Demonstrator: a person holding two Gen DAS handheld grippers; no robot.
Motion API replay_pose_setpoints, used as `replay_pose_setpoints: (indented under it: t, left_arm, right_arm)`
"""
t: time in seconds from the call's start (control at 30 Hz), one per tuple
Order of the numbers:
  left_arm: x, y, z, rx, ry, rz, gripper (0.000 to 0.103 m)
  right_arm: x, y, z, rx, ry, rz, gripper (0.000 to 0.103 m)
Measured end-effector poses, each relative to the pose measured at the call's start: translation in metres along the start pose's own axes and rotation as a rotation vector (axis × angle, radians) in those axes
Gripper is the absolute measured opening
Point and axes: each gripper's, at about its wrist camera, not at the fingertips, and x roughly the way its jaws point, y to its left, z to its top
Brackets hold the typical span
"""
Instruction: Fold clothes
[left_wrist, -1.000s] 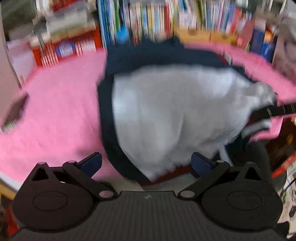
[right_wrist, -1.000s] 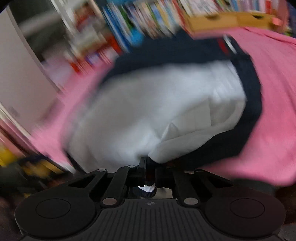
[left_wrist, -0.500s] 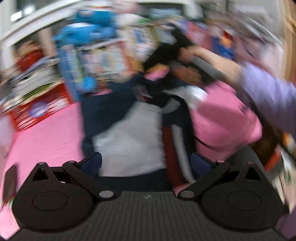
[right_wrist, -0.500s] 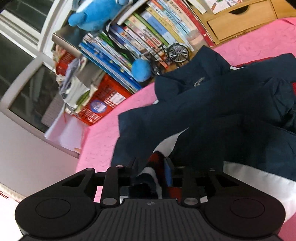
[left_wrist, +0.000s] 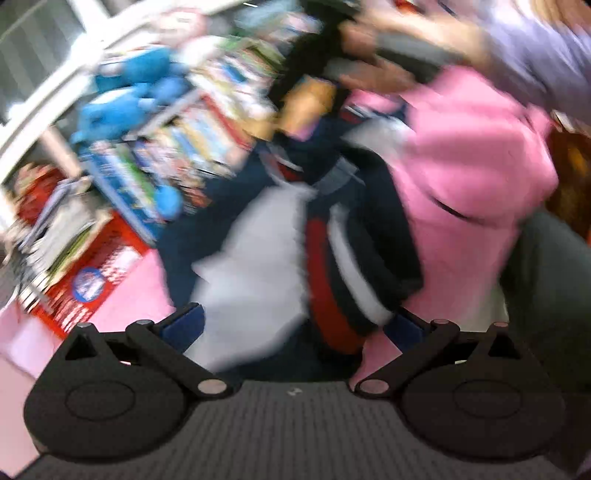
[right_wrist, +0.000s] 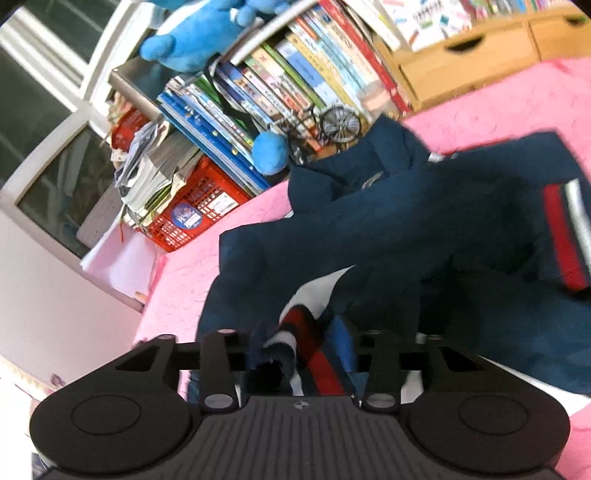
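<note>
A navy jacket (right_wrist: 388, 236) with white lining and red-and-white striped trim lies crumpled on the pink bed cover (right_wrist: 480, 114). My right gripper (right_wrist: 295, 350) sits low over its near edge. The jaws are opening, and the striped cuff (right_wrist: 291, 332) lies loosely between them. In the blurred left wrist view, my left gripper (left_wrist: 293, 326) is wide open just above the jacket's white lining (left_wrist: 258, 266), with nothing gripped. A hand (left_wrist: 376, 74) with a lilac sleeve (left_wrist: 535, 55) reaches over the jacket's far end.
A row of books (right_wrist: 280, 88) leans behind the bed, with a red basket (right_wrist: 192, 210) of papers on its left. A blue plush toy (right_wrist: 199, 33) sits above the books. Wooden drawers (right_wrist: 465, 55) stand at the back right. A window lies far left.
My right gripper carried the cuff across the jacket, so navy cloth now shows where the white lining faced up. Its jaws have parted. The left wrist view has rolled and still shows wide-open jaws.
</note>
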Motion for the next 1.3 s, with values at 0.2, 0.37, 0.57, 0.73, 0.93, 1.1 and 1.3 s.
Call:
replay_pose_setpoints:
  t: [0.2,0.37,0.57,0.73,0.93,1.1,1.3]
  left_arm:
    - [0.038,0.061,0.017,-0.159,-0.014,0.122,0.103]
    - [0.081,0.103,0.017,-0.292,0.063,0.246,0.103]
    - [0.105,0.139,0.001,-0.494,0.152,0.197,0.103]
    - [0.08,0.149,-0.007,-0.552,0.13,0.164,0.103]
    - [0.07,0.161,-0.021,-0.684,0.104,-0.005,0.103]
    - [0.088,0.154,-0.019,-0.691,0.101,-0.1,0.103]
    - [0.116,0.142,-0.014,-0.705,0.123,-0.068,0.103]
  right_arm:
    - [-0.043,0.004,-0.02,-0.222,-0.056,-0.081,0.066]
    - [-0.082,0.024,-0.058,-0.608,-0.145,-0.267,0.078]
    - [-0.08,0.046,-0.088,-1.091,-0.238,-0.397,0.087]
    - [-0.022,0.06,-0.06,-1.28,-0.211,-0.308,0.089]
    - [0.082,0.061,-0.012,-1.079,-0.03,-0.312,0.089]
    - [0.109,0.058,-0.025,-1.1,0.018,-0.311,0.085]
    - [0.07,0.036,0.006,-0.961,0.044,-0.071,0.102]
